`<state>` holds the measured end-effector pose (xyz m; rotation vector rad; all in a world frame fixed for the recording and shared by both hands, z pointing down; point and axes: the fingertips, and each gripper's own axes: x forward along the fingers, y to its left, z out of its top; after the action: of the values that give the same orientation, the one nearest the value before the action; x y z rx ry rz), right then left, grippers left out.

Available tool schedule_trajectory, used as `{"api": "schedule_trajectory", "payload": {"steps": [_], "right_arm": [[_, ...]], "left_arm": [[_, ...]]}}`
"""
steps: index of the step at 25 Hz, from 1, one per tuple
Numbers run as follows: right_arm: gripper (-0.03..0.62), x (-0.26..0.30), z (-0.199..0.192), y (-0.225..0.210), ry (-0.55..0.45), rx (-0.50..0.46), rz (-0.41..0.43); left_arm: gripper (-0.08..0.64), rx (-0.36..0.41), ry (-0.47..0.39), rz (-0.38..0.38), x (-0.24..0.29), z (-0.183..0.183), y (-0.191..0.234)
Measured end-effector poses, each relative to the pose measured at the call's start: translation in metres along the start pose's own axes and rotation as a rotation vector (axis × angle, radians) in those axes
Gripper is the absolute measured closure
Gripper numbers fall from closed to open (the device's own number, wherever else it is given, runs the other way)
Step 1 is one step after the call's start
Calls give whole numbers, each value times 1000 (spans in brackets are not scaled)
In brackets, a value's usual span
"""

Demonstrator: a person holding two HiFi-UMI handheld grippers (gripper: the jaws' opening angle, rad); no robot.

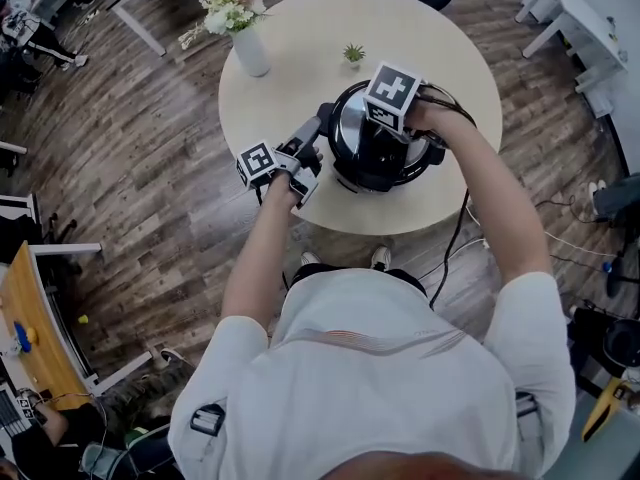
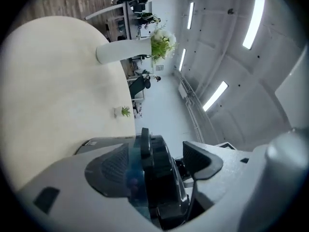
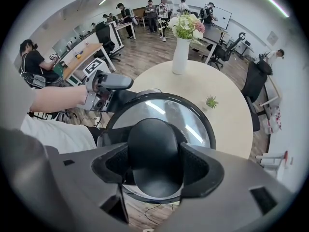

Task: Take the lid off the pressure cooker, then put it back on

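Note:
A black pressure cooker [image 1: 375,168] stands on the round cream table [image 1: 440,48], near its front edge. Its shiny lid [image 3: 174,112] with a black rim sits on the pot. My right gripper [image 3: 155,167] points straight down over the lid, with both pads pressed on the black lid knob [image 3: 154,149]. In the head view its marker cube hides the knob. My left gripper [image 2: 159,161] lies level at the cooker's left side with the black side handle [image 2: 154,178] between its jaws. One pad is close against the handle and the other stands apart from it, so it is open.
A white vase of flowers [image 1: 248,48] and a tiny potted plant [image 1: 353,55] stand on the table's far side. A cable hangs off the table's front edge at the right. Desks, chairs and several people fill the room beyond.

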<state>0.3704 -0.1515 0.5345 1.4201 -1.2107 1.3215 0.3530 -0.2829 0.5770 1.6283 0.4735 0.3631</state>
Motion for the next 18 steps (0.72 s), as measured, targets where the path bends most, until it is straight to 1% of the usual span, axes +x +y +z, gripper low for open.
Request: {"api": "schedule_trajectory", "payload": {"steps": [2,4,5,7,9,11,13,18], "right_arm": [[282,1,0,0,1,-1,1],[282,1,0,0,3,1,0],[282,1,0,0,4,3,0],[282,1,0,0,4,3,0],[282,1,0,0,4,2,0],[282,1,-1,-1,7,3,1],[282,2,-1,-1,11,6,2],[281,1,-1,-1,25,25,-3]], "left_arm": [[213,-29,23,-5,5,-2,7],[252,-57,30,-12,7,-2,14],[283,-68,30,-15,8,-2,16],[309,-87,37,-19,9,-3,17],[364,-95,48,-15,11,-6,14],[481,-103,49,-7,13,-7,13],[494,-115,56,-10,13,-7,14],[499,-137,38,-64,14,-5,13]]}}
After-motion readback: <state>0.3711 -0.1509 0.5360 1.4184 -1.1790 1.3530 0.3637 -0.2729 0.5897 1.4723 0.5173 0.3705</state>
